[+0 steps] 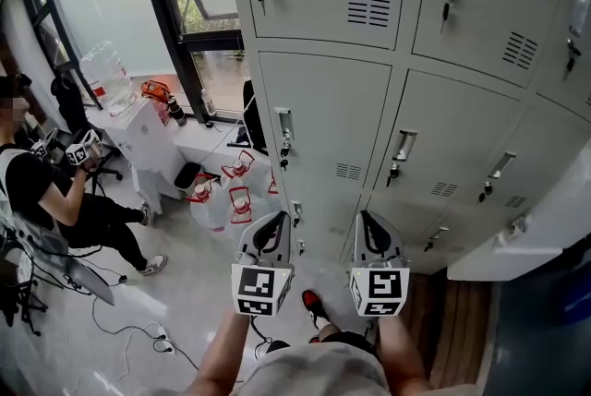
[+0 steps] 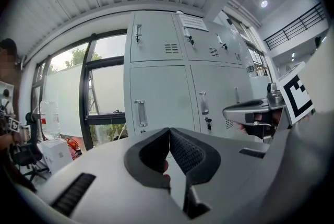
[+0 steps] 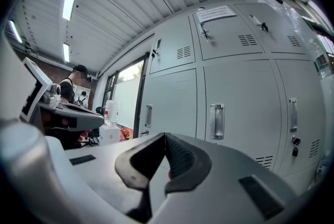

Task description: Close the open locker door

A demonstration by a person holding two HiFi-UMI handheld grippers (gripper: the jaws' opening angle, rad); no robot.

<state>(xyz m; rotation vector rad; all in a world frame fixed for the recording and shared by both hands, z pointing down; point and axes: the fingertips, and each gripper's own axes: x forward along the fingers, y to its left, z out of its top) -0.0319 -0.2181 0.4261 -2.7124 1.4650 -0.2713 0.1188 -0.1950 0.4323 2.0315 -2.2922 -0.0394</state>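
Note:
A wall of grey lockers [image 1: 369,80] faces me, and every door I can see on it looks closed, each with a handle and a key. At the lower right a pale panel [image 1: 517,246] juts out from the lockers; I cannot tell whether it is an open door. My left gripper [image 1: 268,233] and right gripper [image 1: 374,233] are held side by side in front of the lower lockers, apart from them. Both are shut with nothing in them. The left gripper [image 2: 168,131] points at a closed door [image 2: 156,97], and so does the right gripper [image 3: 165,137].
A person [image 1: 46,191] sits at the left by a desk. A white cabinet [image 1: 148,140] carries a water bottle [image 1: 106,76] under the window. Plastic bags [image 1: 231,191] lie at the lockers' foot. Cables [image 1: 138,330] run over the floor at the left.

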